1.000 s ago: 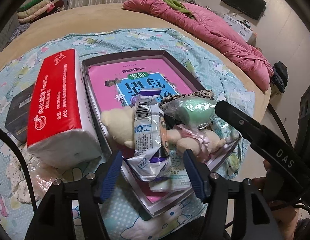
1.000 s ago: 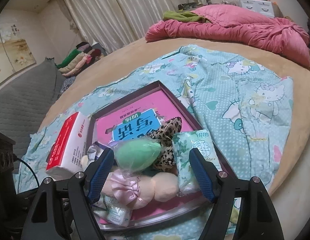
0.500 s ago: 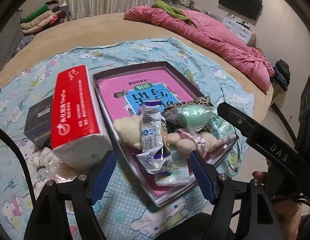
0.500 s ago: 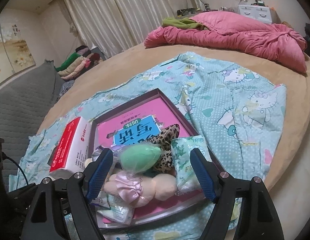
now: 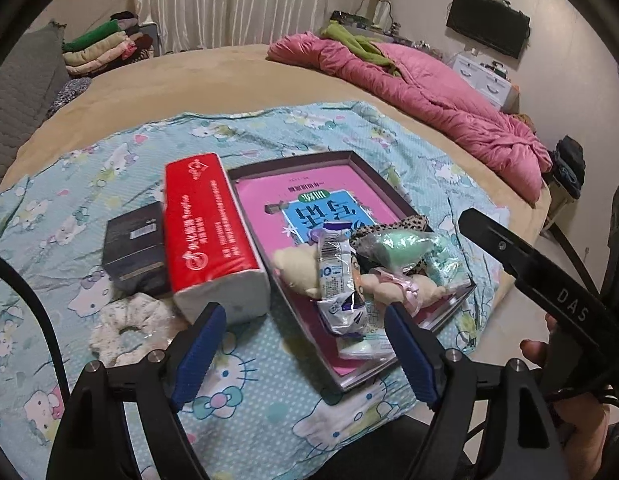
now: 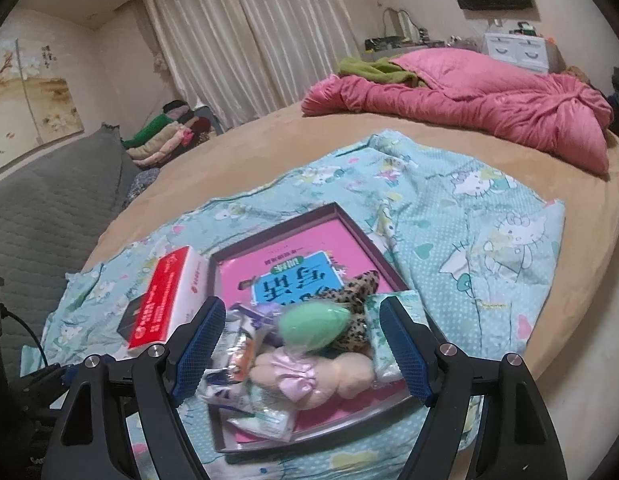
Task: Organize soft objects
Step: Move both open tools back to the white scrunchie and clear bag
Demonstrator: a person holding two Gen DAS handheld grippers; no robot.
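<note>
**A:** Where did things stand on the bed?

**B:** A shallow tray (image 5: 389, 188) lay on a cartoon-print blanket (image 5: 245, 396). Piled at its near end were a cream plush toy (image 5: 299, 266), a green sponge in a clear bag (image 5: 397, 246), a leopard-print scrunchie (image 6: 357, 292) and several tissue packets (image 5: 335, 276). A red tissue pack (image 5: 209, 236) sat just outside the tray at nine o'clock, with a dark box (image 5: 135, 248) beyond it. A white scrunchie (image 5: 127, 326) lay loose on the blanket at about eight o'clock from the tray.

**A:** And the two tools?

**B:** The left gripper (image 5: 305, 356) hung above the blanket near the tray's front edge, its jaws spread wide and holding nothing. The right gripper (image 6: 299, 350) hovered over the pile, jaws also released and empty, the green sponge and the plush toy framed between them.

**A:** What would have made the next step go well?

**B:** By my reading, the white scrunchie was the soft item left outside. The left tool was nearest. It would have paid to swing toward eight o'clock, lower the jaws astride one side of the ring, and pinch fabric only, not the blanket beneath. Lifting straight up before crossing to the tray would have spared the red pack a knock.
</note>
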